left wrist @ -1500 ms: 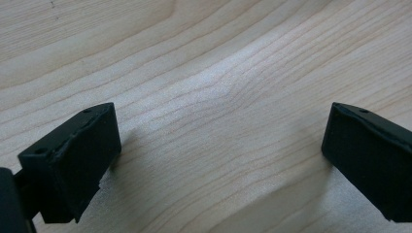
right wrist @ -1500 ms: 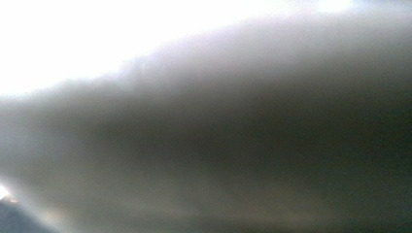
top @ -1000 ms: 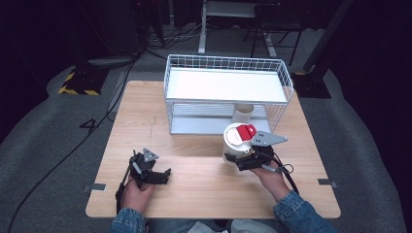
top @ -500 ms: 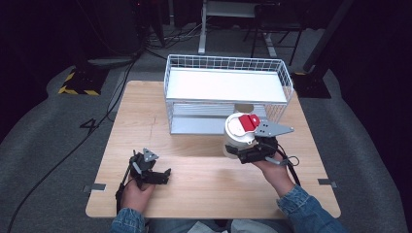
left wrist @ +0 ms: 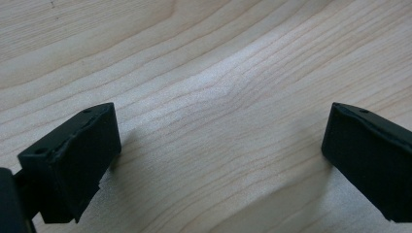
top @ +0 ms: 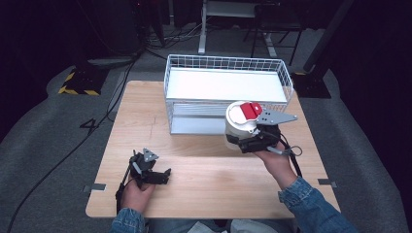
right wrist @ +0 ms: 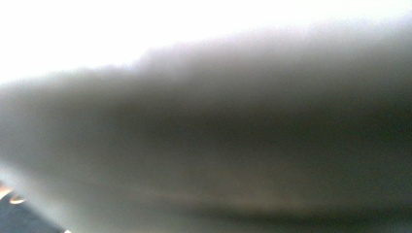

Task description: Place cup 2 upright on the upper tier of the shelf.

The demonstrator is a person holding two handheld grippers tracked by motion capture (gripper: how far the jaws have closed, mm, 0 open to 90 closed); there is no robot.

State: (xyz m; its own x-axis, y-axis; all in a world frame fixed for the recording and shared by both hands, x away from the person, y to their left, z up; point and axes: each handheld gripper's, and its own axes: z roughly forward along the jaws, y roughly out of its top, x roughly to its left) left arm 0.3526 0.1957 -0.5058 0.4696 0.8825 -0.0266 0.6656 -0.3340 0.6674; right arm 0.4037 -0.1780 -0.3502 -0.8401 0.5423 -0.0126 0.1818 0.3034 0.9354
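A white round container (top: pixel 236 132) with a white lid and a red tab (top: pixel 252 110) is held above the table in front of the wire basket (top: pixel 228 92). My right gripper (top: pixel 239 141) is shut on the container's side, with the grey plate (top: pixel 275 118) on top. In the right gripper view the container's pale wall (right wrist: pixel 204 145) is pressed close and blurred. My left gripper (top: pixel 160 176) rests on the wooden table (top: pixel 204 179) at the front left. Its black fingers (left wrist: pixel 73 155) stand wide apart over bare wood, holding nothing.
The white wire basket has an upper white shelf (top: pixel 221 83) and a lower level open toward me. Dark floor, cables and a yellow-black striped block (top: pixel 77 83) lie beyond the table's far left edge.
My right gripper has lifted the container and carried it up and forward toward the basket. The left gripper has stayed still.
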